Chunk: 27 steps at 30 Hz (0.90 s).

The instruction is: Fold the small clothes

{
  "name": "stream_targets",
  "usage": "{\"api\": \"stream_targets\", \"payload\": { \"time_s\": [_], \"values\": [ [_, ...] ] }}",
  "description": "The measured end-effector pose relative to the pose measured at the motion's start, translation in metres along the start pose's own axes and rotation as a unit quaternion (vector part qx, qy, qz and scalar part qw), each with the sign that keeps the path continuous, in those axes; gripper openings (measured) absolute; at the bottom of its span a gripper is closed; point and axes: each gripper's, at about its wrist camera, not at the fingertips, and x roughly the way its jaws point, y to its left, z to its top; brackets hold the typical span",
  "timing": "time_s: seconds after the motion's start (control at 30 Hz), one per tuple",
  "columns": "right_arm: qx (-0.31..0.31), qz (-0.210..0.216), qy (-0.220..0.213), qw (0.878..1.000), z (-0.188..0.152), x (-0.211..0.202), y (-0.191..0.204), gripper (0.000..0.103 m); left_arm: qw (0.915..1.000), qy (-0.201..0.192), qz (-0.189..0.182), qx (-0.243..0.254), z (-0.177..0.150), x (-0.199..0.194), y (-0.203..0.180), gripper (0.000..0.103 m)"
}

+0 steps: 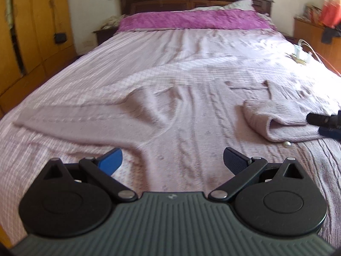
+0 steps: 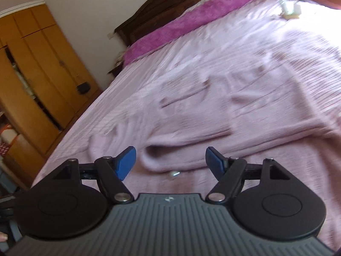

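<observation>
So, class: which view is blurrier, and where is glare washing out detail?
Right wrist view: strong motion blur smears the sweater and bedspread; glare whites out the top right corner. Left wrist view: sharper, knit visible on the sweater; glare at the right edge.

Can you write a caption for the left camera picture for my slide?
Open left hand-held gripper hovering over a pink knitted sweater spread on the bed.

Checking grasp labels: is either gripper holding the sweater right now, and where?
Nothing held. Left gripper and right gripper are both open and empty above the pink sweater; the right one faces its folded sleeve.
</observation>
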Motion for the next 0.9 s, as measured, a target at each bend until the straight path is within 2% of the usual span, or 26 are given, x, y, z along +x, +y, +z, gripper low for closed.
{"api": "stream_targets", "payload": {
  "time_s": [0.3, 0.5, 0.67, 0.9],
  "values": [
    [0.001, -0.081, -0.063, 0.995, 0.015, -0.022, -0.049, 0.083, 0.9988, -0.012, -0.021, 0.043, 0.017, 0.02, -0.053, 0.103],
    [0.011, -0.065, -0.095, 0.993, 0.012, -0.024, -0.077, 0.088, 0.9958, -0.042, -0.017, 0.08, 0.022, 0.032, -0.09, 0.102],
    [0.02, -0.064, -0.108, 0.992, 0.0, -0.02, -0.093, 0.09, 0.9874, -0.064, -0.038, 0.139, 0.023, 0.037, -0.128, 0.102],
    [0.042, -0.063, -0.117, 0.99, -0.008, -0.016, -0.111, 0.091, 0.9776, -0.056, -0.074, 0.189, 0.019, 0.059, -0.176, 0.102]
  ]
}}
